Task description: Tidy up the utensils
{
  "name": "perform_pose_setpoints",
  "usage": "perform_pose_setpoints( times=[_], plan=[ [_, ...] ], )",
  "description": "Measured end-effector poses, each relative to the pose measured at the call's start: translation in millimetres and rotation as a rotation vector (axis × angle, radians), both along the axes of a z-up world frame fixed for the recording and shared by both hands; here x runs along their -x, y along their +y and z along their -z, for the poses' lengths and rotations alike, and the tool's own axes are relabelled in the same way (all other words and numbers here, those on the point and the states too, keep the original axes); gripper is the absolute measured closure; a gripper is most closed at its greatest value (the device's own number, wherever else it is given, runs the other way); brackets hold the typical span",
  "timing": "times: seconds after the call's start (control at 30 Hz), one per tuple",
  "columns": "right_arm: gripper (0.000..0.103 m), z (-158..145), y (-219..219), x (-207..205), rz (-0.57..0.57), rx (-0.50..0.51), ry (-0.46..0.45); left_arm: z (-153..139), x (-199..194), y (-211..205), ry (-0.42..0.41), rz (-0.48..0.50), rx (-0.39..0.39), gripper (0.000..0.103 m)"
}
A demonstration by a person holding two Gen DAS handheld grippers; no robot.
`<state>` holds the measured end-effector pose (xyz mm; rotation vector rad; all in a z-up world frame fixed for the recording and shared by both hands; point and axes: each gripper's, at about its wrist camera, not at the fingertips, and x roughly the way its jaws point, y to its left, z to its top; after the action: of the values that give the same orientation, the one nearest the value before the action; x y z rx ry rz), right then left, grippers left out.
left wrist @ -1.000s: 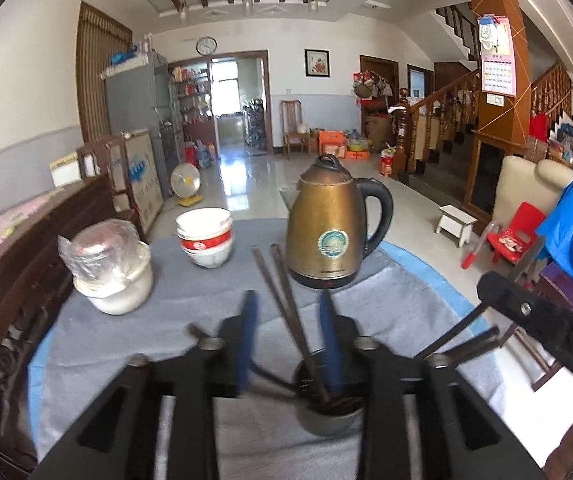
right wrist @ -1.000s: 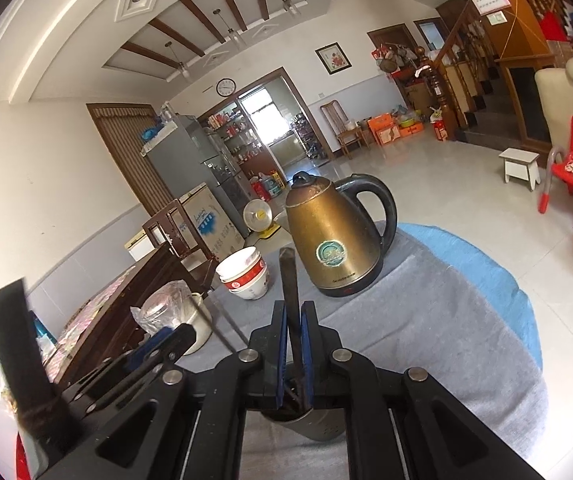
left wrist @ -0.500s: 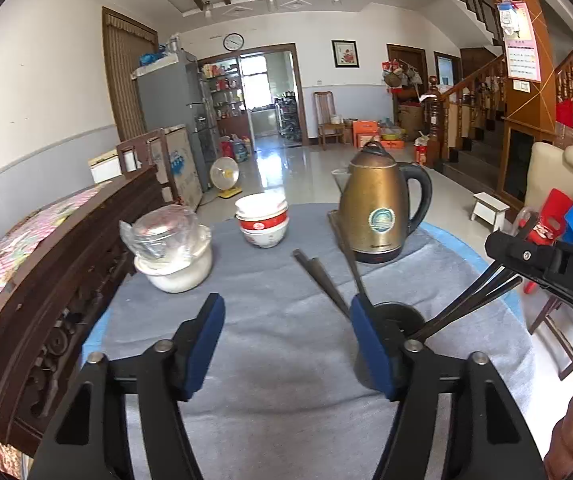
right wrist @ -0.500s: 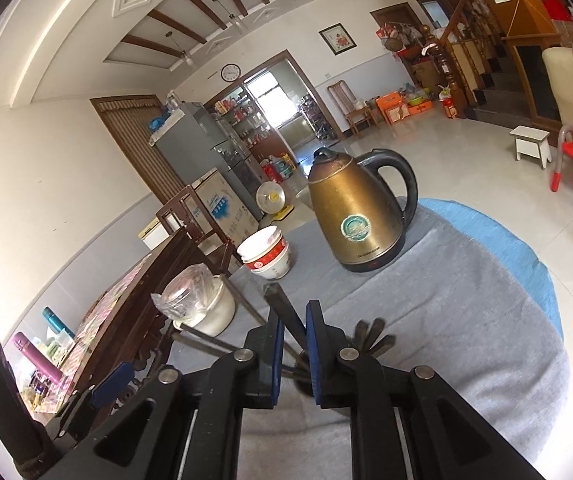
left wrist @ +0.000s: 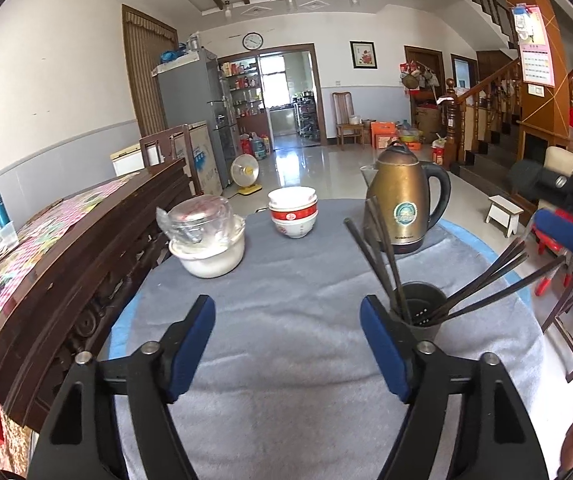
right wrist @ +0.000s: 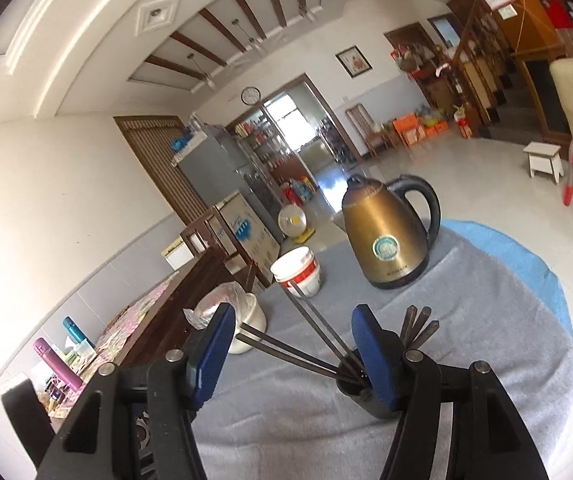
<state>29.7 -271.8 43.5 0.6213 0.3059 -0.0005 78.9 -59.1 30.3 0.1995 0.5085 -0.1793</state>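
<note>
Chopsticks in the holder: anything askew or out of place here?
Nothing spilled or damaged. The chopsticks all sit in the dark holder on the grey cloth, but splayed: some lean left, others right.

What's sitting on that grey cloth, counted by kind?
Kettle: 1
Stacked bowls: at least 2, the exact number is unclear
White pot with a bagged item on top: 1
Black cup: 1
Chopsticks in the cup: about 8, they overlap
Total: roughly 13
</note>
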Motion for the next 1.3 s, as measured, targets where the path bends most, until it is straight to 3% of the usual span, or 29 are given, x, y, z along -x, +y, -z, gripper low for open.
perform_pose_setpoints(
  times=[0.3,0.63,0.87,1.07,1.3],
  plan=[
    [0.038,-5,14,23,-0.003,0.0,-0.023,-1,18,21,-0.018,-0.047,-0.02,0.019],
    [0.038,2,33,56,-0.014,0.047,0.022,-5,45,41,-0.037,-0.077,-0.015,0.019],
    [0.038,17,45,84,-0.005,0.102,0.06,-3,66,43,-0.047,-0.075,-0.025,0.018],
    [0.038,24,44,107,-0.002,0.09,0.061,-4,82,44,-0.055,-0.079,-0.035,0.018],
    [0.038,17,54,134,0.003,0.145,0.038,-7,96,49,-0.07,-0.096,-0.04,0.018]
  ],
)
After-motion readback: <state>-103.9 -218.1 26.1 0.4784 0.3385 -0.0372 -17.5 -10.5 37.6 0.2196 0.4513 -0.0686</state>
